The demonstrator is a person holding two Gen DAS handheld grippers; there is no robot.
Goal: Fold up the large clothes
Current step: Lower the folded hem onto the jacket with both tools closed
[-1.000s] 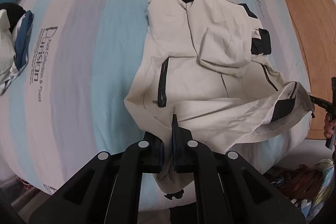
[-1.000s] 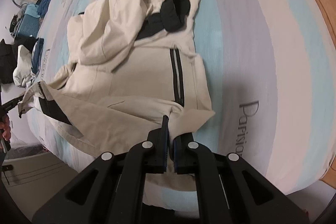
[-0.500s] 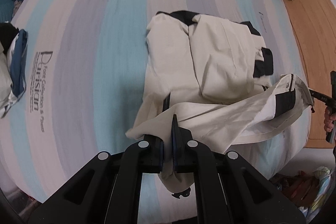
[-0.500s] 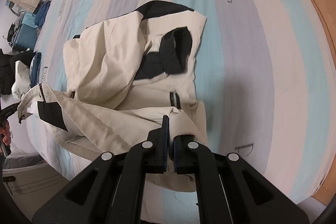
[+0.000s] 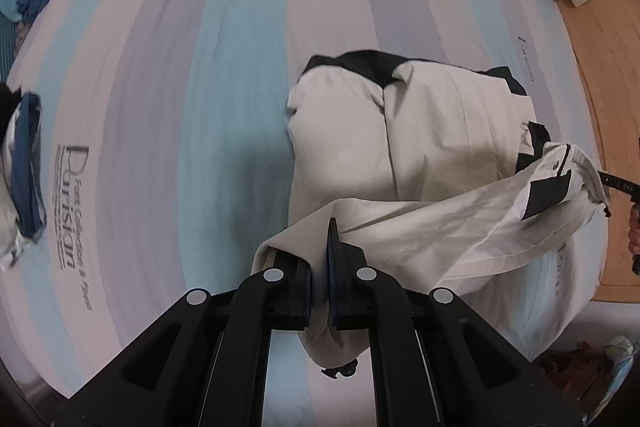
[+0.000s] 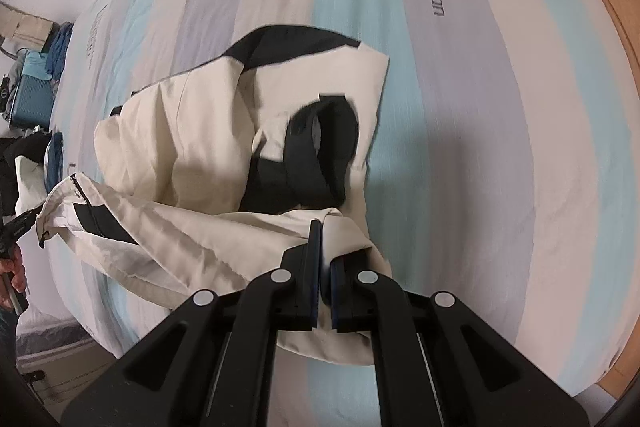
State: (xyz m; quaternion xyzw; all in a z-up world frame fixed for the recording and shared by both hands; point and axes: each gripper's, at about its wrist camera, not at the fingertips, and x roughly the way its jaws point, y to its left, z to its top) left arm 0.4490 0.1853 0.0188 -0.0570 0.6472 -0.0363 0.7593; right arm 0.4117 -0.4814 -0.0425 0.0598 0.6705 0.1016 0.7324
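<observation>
From the left wrist view, the left gripper (image 5: 320, 279) has its fingers clenched on one hem corner of the cream jacket (image 5: 420, 147), which lies toward the right edge of the striped bed (image 5: 180, 107). The lifted hem stretches across to the right gripper (image 5: 618, 183), just showing at the frame's edge with part of a hand. To fold well, I'd say both corners should travel level, so the hem lands square on the black collar end.

From the right wrist view, the right gripper (image 6: 322, 279) is likewise clamped on the other hem corner of the jacket (image 6: 180, 131), with the black cuff (image 6: 320, 155) lying loose on top. The left gripper (image 6: 20, 227) holds the far corner. Lay the hem over that cuff gently, keeping the cloth taut so nothing bunches underneath.
</observation>
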